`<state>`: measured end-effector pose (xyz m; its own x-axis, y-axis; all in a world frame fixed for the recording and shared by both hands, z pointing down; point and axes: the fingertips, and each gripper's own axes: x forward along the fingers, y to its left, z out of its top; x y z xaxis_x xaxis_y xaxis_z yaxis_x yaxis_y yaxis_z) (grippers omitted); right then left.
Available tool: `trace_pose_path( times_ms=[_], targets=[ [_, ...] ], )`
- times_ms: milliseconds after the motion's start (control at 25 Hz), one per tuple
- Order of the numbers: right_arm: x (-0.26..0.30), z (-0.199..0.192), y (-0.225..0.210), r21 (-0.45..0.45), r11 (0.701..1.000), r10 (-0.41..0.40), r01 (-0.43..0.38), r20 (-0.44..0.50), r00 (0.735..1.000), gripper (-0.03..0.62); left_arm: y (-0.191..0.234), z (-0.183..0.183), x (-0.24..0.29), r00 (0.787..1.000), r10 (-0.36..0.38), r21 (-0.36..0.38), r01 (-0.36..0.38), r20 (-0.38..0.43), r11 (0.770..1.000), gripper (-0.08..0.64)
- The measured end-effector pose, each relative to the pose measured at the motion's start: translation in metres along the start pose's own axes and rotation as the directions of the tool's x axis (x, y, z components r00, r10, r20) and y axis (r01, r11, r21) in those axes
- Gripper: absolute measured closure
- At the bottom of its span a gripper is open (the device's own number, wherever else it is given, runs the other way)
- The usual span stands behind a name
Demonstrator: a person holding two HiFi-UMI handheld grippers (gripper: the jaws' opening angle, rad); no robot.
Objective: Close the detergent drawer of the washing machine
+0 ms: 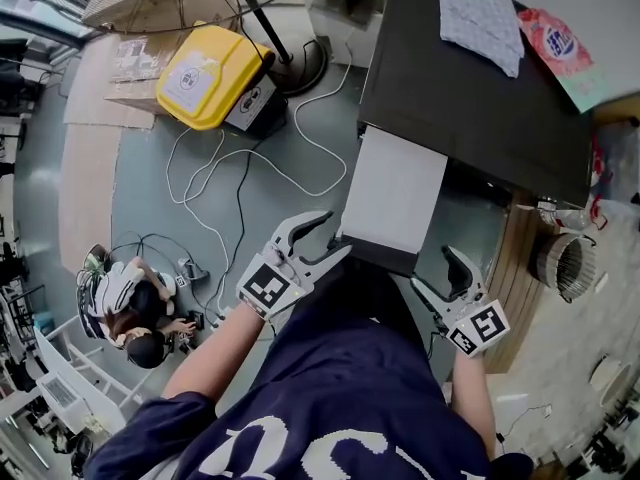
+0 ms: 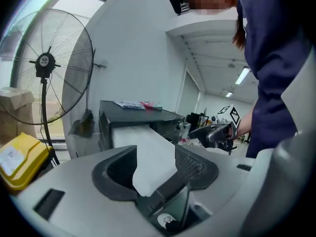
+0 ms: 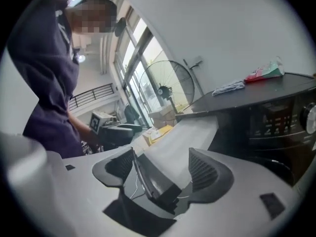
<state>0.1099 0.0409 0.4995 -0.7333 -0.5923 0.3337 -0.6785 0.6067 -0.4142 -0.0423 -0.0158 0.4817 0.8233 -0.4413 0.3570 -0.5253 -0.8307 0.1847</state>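
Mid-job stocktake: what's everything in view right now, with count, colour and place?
washer: one, black, upper right of head view
drawer: one, white, pulled out of washer's front
cloth: one, pale patterned, on washer top
packet: one, pink, on washer top beside cloth
box: one, yellow, on floor left of washer
fan: one, black, standing by box
cables: several, white and black, on floor
mesh basket: one, grey, right of washer
seated person: one, on floor, lower left
left tongs: open, empty, by drawer's near left corner
right tongs: open, empty, right of drawer's near end
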Motion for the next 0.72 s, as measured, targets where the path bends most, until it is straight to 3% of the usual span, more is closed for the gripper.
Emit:
trace_pose_path(
  times_ms=[160, 360, 480, 600, 720],
  targets=[
    [0.004, -0.034, 0.007, -0.056, 0.998, 0.000, -0.007, -0.117, 0.993, 0.224, -0.017, -0.031, -0.004, 0.995, -0.031, -0.002, 0.031, -0.096, 1.000, 0.325],
    [0.001, -0.051, 0.003, -0.077, 0.997, -0.038, 0.028, -0.131, 0.991, 0.299, -0.022, -0.056, -0.008, 0.991, -0.031, -0.051, 0.025, -0.128, 0.998, 0.325],
    [0.000, -0.066, 0.004, -0.066, 0.997, -0.039, 0.027, -0.186, 0.982, 0.316, -0.024, -0.074, -0.010, 0.983, -0.019, -0.007, 0.018, -0.181, 1.000, 0.330],
    [0.000, -0.077, 0.004, -0.073, 0.996, -0.061, 0.046, -0.231, 0.971, 0.379, -0.027, -0.088, -0.010, 0.977, -0.003, 0.022, 0.008, -0.214, 1.000, 0.348],
    [0.002, -0.078, 0.012, -0.089, 0.996, -0.043, 0.022, -0.239, 0.970, 0.446, -0.024, -0.090, -0.010, 0.981, 0.011, -0.035, -0.018, -0.192, 0.999, 0.408]
  ],
)
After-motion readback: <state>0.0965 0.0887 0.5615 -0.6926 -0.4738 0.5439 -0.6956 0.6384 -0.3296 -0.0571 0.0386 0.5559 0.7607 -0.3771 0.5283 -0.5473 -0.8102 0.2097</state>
